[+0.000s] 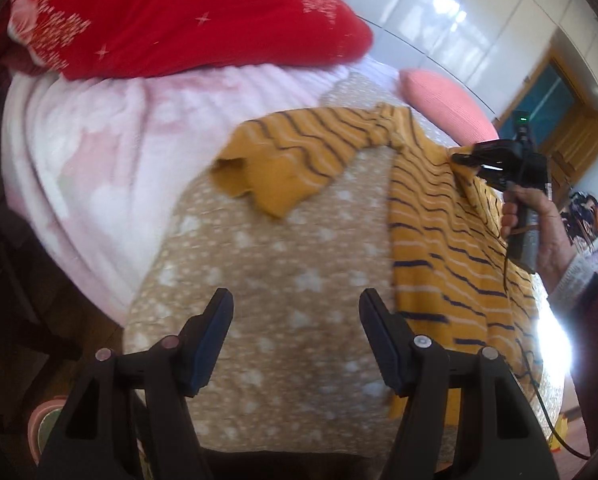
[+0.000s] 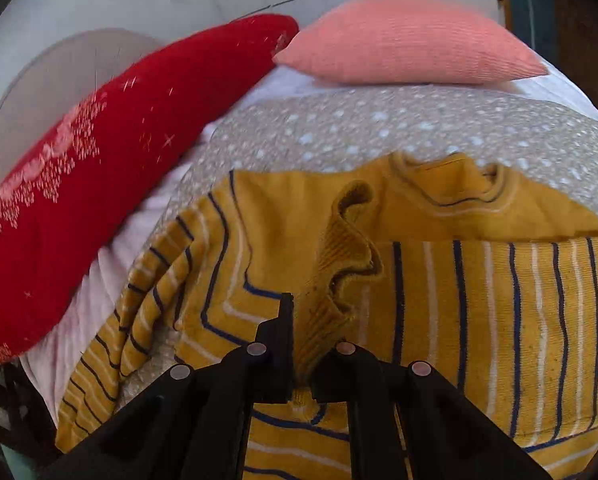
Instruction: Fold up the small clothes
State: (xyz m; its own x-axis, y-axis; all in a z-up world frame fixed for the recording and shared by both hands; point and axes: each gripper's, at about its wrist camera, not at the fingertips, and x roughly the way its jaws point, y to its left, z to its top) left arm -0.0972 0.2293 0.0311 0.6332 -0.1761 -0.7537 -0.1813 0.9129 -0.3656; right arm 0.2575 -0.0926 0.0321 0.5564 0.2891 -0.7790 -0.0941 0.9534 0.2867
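On a bed covered by a tan blanket with white stars, a yellow striped sweater is spread out, one sleeve stretched toward a red pillow. The left gripper is held wide apart above bare blanket, holding nothing. A ribbed cuff of the sweater is pinched between the closed fingers of the right gripper. A pink pillow is seen beyond.
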